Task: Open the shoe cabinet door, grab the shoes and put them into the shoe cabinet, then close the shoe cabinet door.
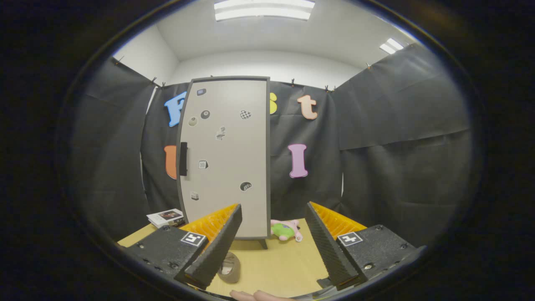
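Grey cabinet (pixel 225 156) stands shut beyond the spread, empty fingers of the gripper (pixel 273 242); a plush toy (pixel 286 229) peeks out, half hidden behind it.

Black cloth walls (pixel 397 138) on three sides, white wall (pixel 259 67) above, ceiling light panels (pixel 263 10) lit, tan wooden surface (pixel 276 263) below

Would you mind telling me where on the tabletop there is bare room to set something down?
The widest bare patch of the table lies between the open jaws of the gripper, bordered by the tape roll, the plush toy and the cabinet. It is crowded beside the cabinet, where the booklets lie.
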`<state>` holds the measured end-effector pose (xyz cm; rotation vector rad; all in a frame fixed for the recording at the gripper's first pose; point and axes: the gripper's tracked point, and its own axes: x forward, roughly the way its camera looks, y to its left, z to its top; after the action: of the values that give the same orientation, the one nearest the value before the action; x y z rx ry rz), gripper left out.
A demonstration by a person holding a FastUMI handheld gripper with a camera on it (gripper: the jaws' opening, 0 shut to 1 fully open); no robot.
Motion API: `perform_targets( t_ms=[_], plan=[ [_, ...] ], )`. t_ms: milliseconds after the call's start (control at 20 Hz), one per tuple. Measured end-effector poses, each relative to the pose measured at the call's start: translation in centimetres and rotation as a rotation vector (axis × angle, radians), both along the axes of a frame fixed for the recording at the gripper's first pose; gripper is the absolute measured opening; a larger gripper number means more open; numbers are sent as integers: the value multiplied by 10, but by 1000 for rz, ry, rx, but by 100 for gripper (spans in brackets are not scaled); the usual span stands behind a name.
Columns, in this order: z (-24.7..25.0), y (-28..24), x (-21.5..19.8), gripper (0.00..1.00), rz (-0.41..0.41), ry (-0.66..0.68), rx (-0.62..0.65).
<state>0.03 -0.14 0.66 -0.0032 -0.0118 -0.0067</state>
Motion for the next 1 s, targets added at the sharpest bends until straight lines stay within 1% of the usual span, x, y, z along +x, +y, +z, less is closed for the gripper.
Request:
perform_targets(
  t_ms=[350, 550, 700, 1000],
  plan=[
    [17, 13, 1, 99, 17, -30, 23],
    [41, 39, 9, 99, 51, -56, 18],
    [52, 58, 19, 99, 72, -47, 4],
    [92, 81, 48, 99, 40, -81, 37]
  ],
)
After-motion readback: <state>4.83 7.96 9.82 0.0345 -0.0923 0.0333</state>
